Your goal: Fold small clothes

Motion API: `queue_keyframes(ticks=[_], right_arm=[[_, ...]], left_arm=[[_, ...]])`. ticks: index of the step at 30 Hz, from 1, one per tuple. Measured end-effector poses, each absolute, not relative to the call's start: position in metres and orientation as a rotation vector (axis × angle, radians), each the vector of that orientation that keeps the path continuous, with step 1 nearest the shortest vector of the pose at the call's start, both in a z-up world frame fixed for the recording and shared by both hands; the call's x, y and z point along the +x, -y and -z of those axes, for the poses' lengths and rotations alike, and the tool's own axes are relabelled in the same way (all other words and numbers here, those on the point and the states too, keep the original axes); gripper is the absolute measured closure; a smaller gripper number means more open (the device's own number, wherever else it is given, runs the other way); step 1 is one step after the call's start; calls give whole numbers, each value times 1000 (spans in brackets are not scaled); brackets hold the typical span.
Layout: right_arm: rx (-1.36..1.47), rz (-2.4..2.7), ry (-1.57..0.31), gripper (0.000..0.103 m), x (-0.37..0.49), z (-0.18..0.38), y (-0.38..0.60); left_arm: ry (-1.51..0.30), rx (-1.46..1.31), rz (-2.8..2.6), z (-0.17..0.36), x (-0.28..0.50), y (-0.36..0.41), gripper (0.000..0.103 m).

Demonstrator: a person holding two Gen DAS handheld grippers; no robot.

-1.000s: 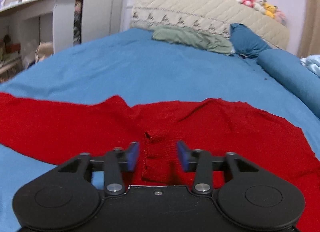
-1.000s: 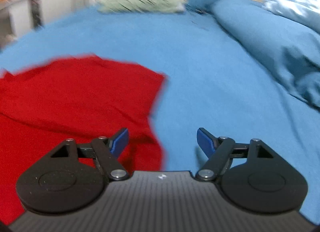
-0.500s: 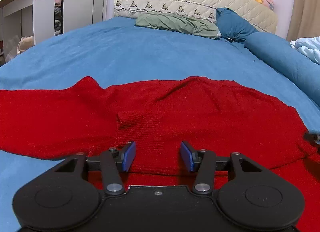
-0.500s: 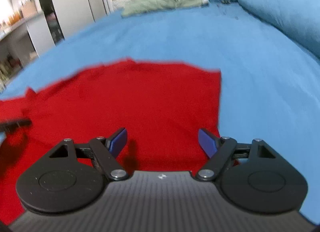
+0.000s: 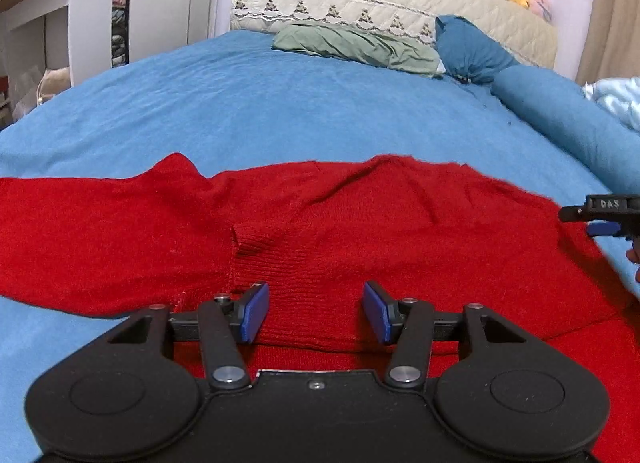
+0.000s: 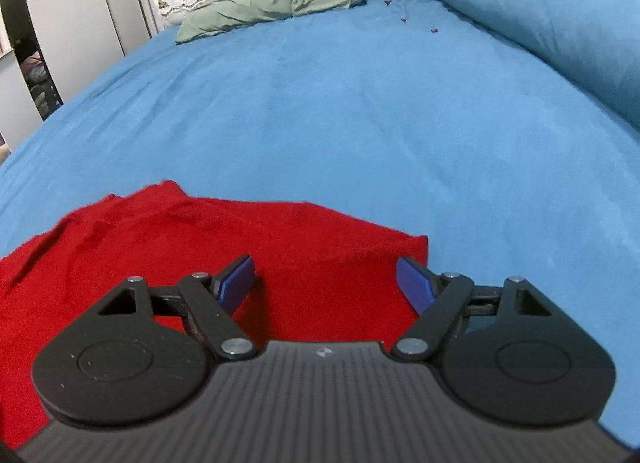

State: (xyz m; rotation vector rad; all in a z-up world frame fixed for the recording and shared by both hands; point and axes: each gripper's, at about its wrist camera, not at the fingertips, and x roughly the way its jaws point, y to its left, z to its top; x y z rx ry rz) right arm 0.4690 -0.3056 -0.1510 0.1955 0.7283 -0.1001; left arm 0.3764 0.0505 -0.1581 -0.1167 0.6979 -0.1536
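Red knitted sweater (image 5: 320,223) lies spread across the blue bed (image 5: 280,103), mid-fold. Left gripper (image 5: 316,311), jaws just widening, hovers released over its ribbed near hem; right gripper (image 6: 324,283) gapes empty above the right edge, likely next to pinch it.

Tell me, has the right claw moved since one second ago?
Yes. The right claw moved sideways: earlier it straddled the red sweater's edge, now it sits over the sweater's corner, blue bedsheet to its right.

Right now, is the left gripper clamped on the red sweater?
No, the left gripper is open, its pads apart above the red sweater.
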Motion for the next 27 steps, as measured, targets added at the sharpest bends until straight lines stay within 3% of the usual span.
queue_keyframes(ticks=[4,6,8,10,19,27], right_arm=[[154,43,-688,9,436,112,277],[118,35,-682,9,417,90,259],[101,-10,-662,3,395,67,240],[91,-45,-677,0,381,50,221],[36,-185,-714,0,353,24,116],[-14,-254,-732,0,353,53,39]], left_arm=[[-662,-109,118,129,362,-57,44],[-626,-117,105,110,351,-65,34],[-598,-132,87,92,341,-78,16],[-575,-147,62,76,333,-93,8],[-552,-297,-86,45,317,-208,7],[-589,-416,-256,82,317,-321,9]])
